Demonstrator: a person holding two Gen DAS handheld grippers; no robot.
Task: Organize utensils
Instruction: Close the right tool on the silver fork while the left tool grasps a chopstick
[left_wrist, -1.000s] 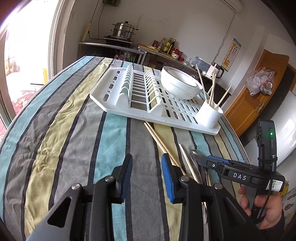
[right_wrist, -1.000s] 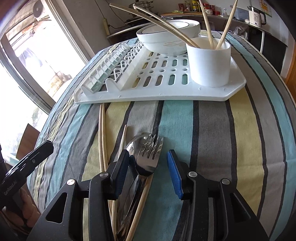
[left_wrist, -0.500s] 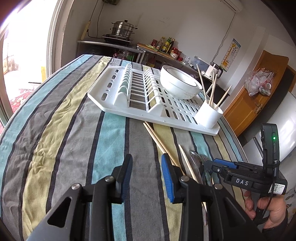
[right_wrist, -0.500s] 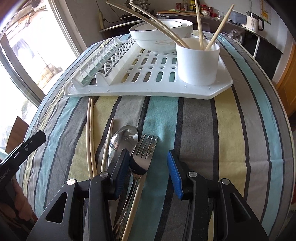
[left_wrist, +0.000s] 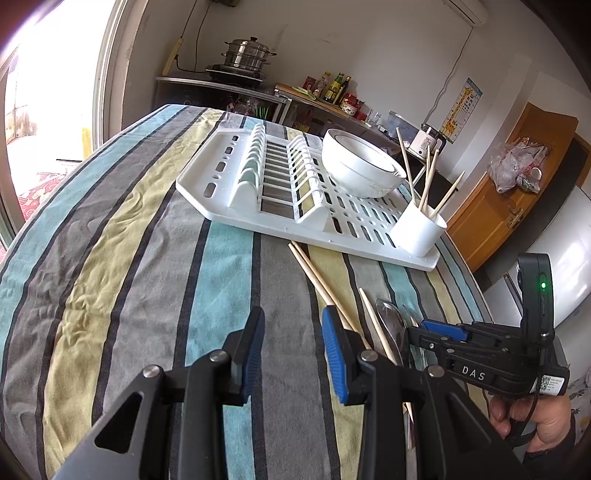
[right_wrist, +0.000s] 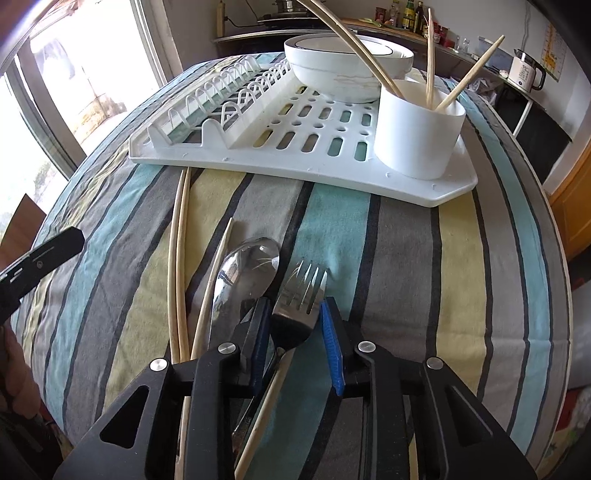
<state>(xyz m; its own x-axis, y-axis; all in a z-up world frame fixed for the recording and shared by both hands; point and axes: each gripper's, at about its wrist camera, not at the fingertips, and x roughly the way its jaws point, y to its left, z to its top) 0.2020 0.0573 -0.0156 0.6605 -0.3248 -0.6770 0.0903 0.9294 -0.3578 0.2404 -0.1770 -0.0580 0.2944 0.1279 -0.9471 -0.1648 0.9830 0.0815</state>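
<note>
A metal fork (right_wrist: 303, 284) lies on the striped cloth, its neck between the blue pads of my right gripper (right_wrist: 295, 325). The jaws are closing and the pads touch both sides of the fork. A spoon (right_wrist: 251, 266) lies just left of it, partly under the left finger. Loose chopsticks (right_wrist: 179, 240) rest further left, and one runs under the fork. The white cup (right_wrist: 417, 133) with several chopsticks stands on the drying rack (right_wrist: 258, 158). My left gripper (left_wrist: 291, 343) hovers open over bare cloth, left of the right gripper (left_wrist: 424, 328).
Stacked white bowls (left_wrist: 358, 170) sit on the rack (left_wrist: 221, 192) behind the cup (left_wrist: 417, 229). The table's rounded edge falls away on the right. A counter with a steamer pot and bottles stands beyond the table, and a window is at the left.
My right gripper's jaws have narrowed onto the fork, and the gripper has rolled and tipped down slightly. The fork now sits apart from the spoon. My left gripper has kept still.
</note>
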